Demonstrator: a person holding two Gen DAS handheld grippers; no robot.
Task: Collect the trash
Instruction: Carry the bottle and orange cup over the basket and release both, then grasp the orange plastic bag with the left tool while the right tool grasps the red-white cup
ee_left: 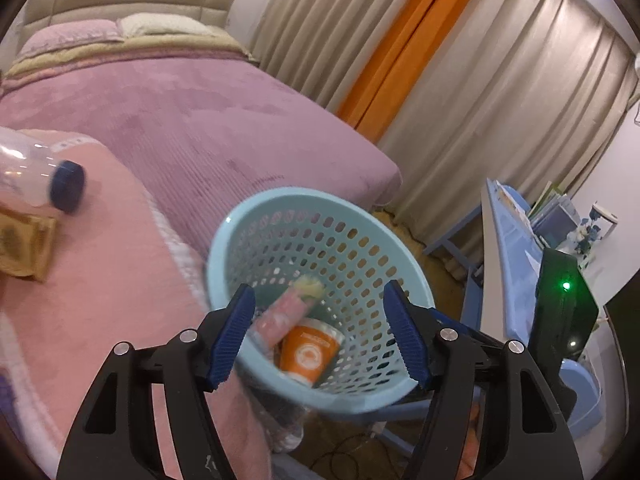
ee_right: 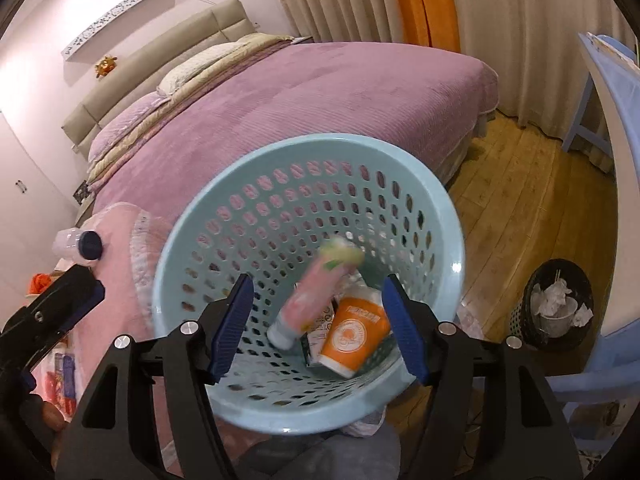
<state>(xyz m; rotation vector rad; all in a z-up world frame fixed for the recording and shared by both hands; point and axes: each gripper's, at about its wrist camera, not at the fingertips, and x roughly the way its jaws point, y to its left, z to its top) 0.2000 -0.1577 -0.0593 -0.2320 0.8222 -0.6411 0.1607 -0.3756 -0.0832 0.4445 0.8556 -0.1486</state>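
Both the left tongs (ee_left: 318, 330) and the right tongs (ee_right: 316, 326) stand open and grip nothing. Just beyond their tips sits the blue basket (ee_right: 454, 240), holding a pink tube (ee_right: 312, 294) (blurred) and an orange cup (ee_right: 354, 334).

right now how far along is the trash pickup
Done: an orange cup and a pink tube lie in the light blue basket. In hand: nothing; both the left gripper and the right gripper hang over the basket, jaws open and empty. Left: a clear bottle with a blue cap still on the pink blanket.
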